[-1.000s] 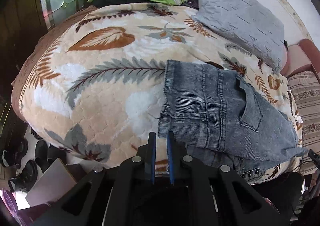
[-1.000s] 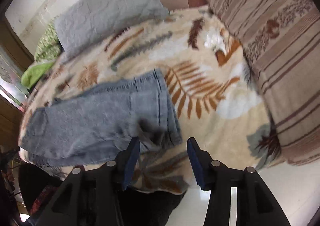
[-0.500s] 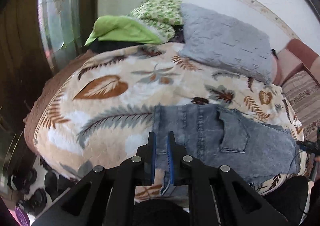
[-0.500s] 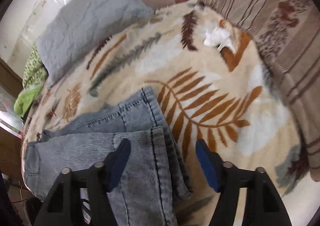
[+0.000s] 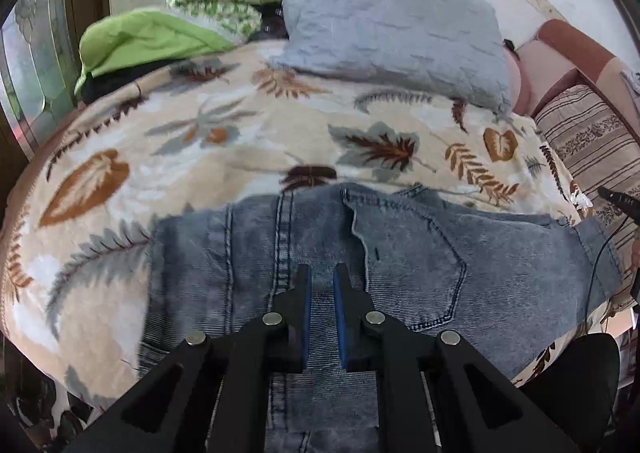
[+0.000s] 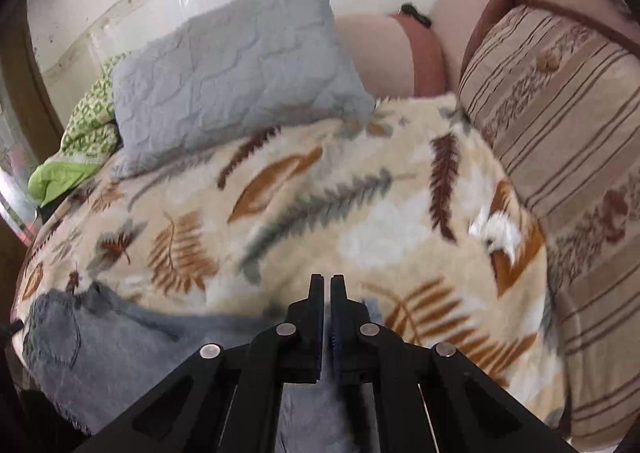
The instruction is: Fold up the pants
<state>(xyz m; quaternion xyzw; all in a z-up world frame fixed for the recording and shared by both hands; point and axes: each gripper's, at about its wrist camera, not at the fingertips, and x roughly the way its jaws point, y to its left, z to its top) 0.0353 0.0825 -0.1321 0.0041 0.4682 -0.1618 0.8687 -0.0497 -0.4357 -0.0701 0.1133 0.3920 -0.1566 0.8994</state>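
1. The left gripper [image 5: 320,285] is pointing steeply down over the pants [image 5: 420,253], its blue pads standing close together with a narrow slit between them; denim is showing through the slit, and whether it is pinched cannot be told.
2. The right gripper [image 6: 326,285] is angling down over the blanket [image 6: 360,237], its jaws having just been closing and now pressed together; grey denim is lying beneath them, though a grip on it cannot be told.
3. The left wrist view is showing a back pocket and seams; the right wrist view is showing a striped cushion [image 6: 560,133].
4. The pants are lying folded, faded grey-blue, at the blanket's near edge, well apart from the grey pillow [image 5: 392,33].
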